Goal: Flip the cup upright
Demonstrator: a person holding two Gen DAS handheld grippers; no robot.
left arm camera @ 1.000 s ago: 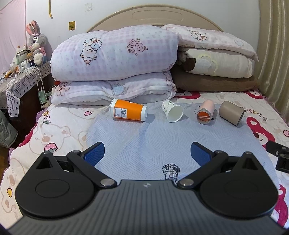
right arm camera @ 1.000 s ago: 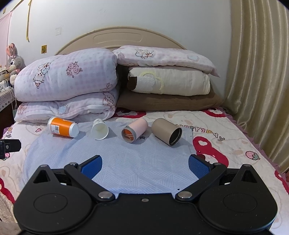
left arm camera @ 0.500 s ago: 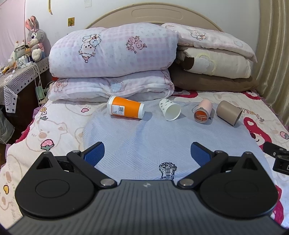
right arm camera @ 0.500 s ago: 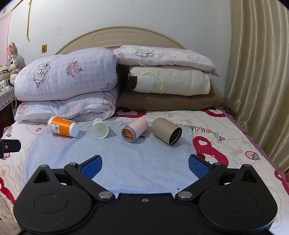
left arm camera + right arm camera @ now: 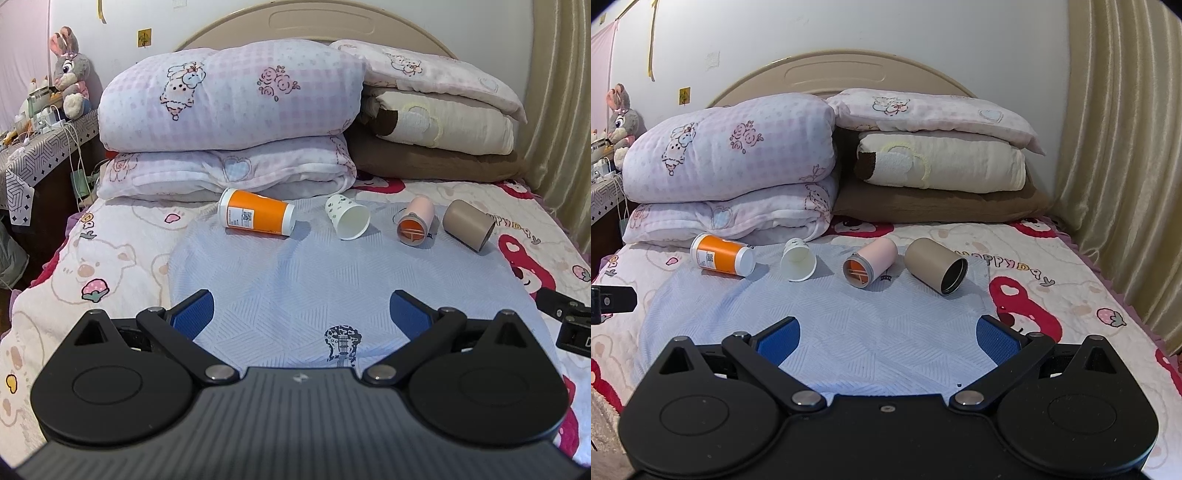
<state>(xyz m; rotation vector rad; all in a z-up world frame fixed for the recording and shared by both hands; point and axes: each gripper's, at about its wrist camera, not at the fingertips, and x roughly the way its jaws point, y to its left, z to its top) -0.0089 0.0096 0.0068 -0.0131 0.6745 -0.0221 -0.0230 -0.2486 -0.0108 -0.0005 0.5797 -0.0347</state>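
Several cups lie on their sides in a row on a light blue cloth [image 5: 314, 280] on the bed: an orange cup [image 5: 255, 217] [image 5: 722, 255], a small white paper cup [image 5: 348, 217] [image 5: 798, 259], a pink cup with an orange inside [image 5: 415, 220] [image 5: 870, 262], and a tan cup [image 5: 468, 225] [image 5: 936, 265]. My left gripper [image 5: 300, 314] is open and empty, well short of the cups. My right gripper [image 5: 886, 338] is open and empty, also short of them. Each gripper shows at the edge of the other's view.
Folded quilts [image 5: 229, 110] and pillows [image 5: 938, 162] are stacked behind the cups against the headboard. A bedside table [image 5: 33, 155] with a plush rabbit [image 5: 70, 70] stands at the left. Curtains [image 5: 1126, 147] hang at the right.
My left gripper has drifted slightly forward and left, so the cups sit a little nearer. The right view is nearly unchanged. Both grippers stay open.
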